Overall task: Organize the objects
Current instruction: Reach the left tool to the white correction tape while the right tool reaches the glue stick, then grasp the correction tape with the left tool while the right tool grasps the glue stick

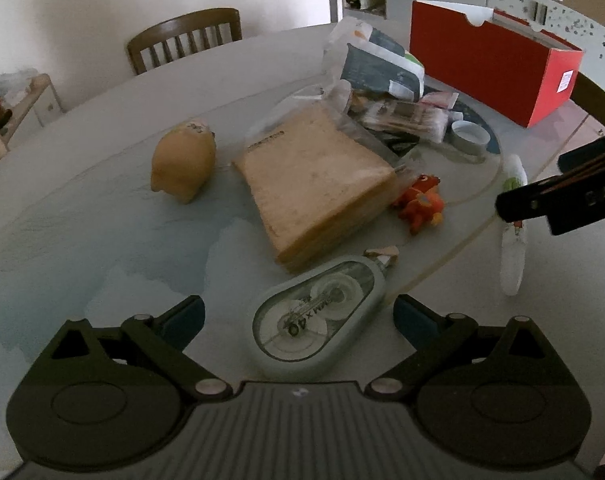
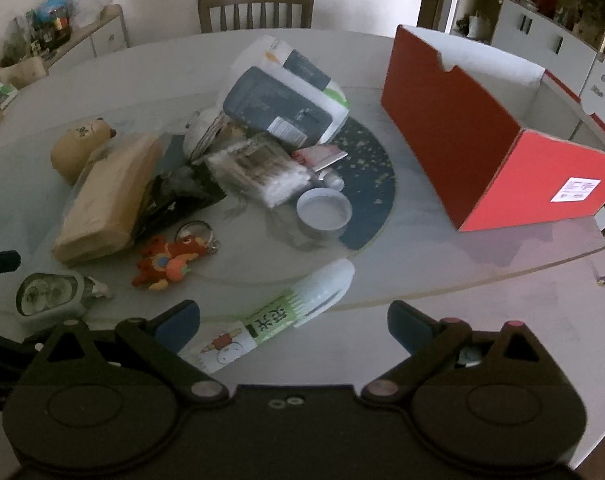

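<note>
Your left gripper (image 1: pixel 298 312) hangs with its jaws spread wide, and the pale grey-green teardrop-shaped plastic correction-tape dispenser (image 1: pixel 316 314) lies flat on the glass-topped round table (image 1: pixel 102 240) right between its fingers, not yet touched. Judging by this, the step in hand is the pick-up of that dispenser. Bring the fingers down level with the tabletop so both pads meet the flat side walls, not the tapered nose ahead of you — the shell looks hard and smooth, so a grip on the taper would likely squirt it forward. Close slowly and stay centred on the widest part.

Your right gripper (image 2: pixel 294 322) is likewise wide open, holding nothing; the white plastic tube with a green printed label (image 2: pixel 278 318) lies slantwise between its fingers, its capped end pointing ahead and to the right. Square the wrist to the tube's long axis before closing, or the round body may roll out.

The dispenser has a clear window showing two reels and printed lettering. Just ahead of its nose sits the bagged loaf of sliced bread (image 1: pixel 314 184), so lift straight up. The open red cardboard box (image 2: pixel 490 140), ahead and right of the right gripper, looks like the likely destination.
</note>
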Tool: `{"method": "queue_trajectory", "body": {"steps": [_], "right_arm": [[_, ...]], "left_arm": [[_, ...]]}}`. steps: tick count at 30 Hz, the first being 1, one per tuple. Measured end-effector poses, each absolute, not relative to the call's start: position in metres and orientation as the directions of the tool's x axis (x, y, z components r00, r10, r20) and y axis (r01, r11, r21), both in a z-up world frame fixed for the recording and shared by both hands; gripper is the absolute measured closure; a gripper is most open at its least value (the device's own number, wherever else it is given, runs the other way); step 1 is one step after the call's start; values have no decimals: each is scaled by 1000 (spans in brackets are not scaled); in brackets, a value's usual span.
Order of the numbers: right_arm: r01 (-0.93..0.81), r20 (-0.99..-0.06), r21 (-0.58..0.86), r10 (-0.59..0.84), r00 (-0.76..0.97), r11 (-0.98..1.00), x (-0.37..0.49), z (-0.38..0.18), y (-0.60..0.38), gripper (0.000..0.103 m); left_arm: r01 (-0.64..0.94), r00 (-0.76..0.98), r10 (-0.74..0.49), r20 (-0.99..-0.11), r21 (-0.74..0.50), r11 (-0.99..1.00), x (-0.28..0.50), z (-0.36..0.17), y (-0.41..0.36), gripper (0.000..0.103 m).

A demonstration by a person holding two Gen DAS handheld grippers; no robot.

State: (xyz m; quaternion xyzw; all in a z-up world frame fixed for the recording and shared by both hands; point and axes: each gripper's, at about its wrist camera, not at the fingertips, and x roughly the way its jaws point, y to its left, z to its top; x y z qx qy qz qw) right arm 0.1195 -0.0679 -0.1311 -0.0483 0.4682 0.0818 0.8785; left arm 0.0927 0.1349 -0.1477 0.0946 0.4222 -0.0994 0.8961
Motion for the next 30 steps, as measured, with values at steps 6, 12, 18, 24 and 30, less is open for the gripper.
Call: {"method": "queue_trajectory", "body": {"steps": [6,12,18,24,30], "right_arm": [[-176,-857,14,102,504,984,124,-138,-66,7],[-171,-878,36,113,466,985,127,-144,-64,18],[-137,-873,17,81,481,990,125,-146,-65,31],[-101,-870,10,59,490,995,121,-143,-72,78],[-82,-872,16,54,486,996,113,-142,-84,86]], "left_arm": [[269,601,-157,-784,14,963,95,-148,142,10],[291,605,-171,-778,16,957,93,-145,141,28],[280,605,-162,-780,17,960,92,-144,140,30],[271,601,-166,-782,4,963,89,-144,138,31],[254,589,-188,-786,-42,966,85,-141,139,31]]}}
